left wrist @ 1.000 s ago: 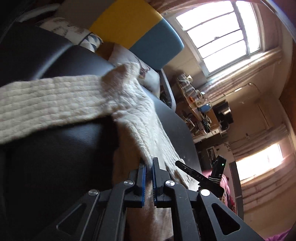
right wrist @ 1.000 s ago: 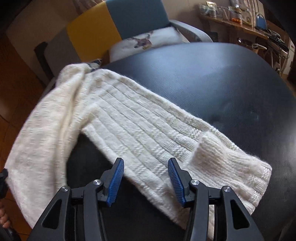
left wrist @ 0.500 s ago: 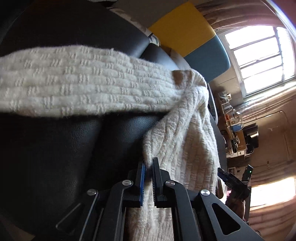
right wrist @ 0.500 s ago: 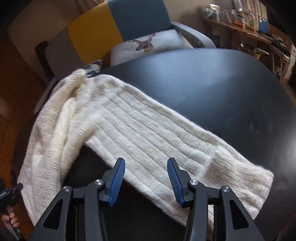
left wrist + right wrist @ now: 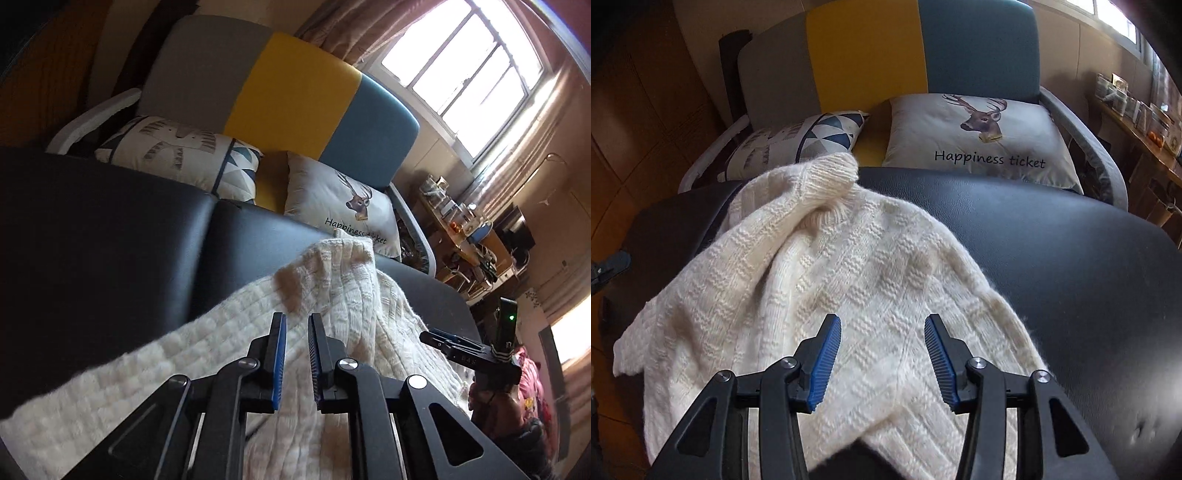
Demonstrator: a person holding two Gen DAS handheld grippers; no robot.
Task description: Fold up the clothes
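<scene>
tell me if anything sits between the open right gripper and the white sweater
Nothing visible does. The right gripper hangs open directly over the cream sweater spread on the black surface; only bare knit shows between its fingers. The cushions sit behind.

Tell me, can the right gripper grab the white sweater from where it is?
Probably yes. The right gripper is open and hangs right over the white sweater on the black surface, with nothing between them.

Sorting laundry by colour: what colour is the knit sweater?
Cream-white, with a textured block knit; the sweater shows best in the right wrist view.
</scene>
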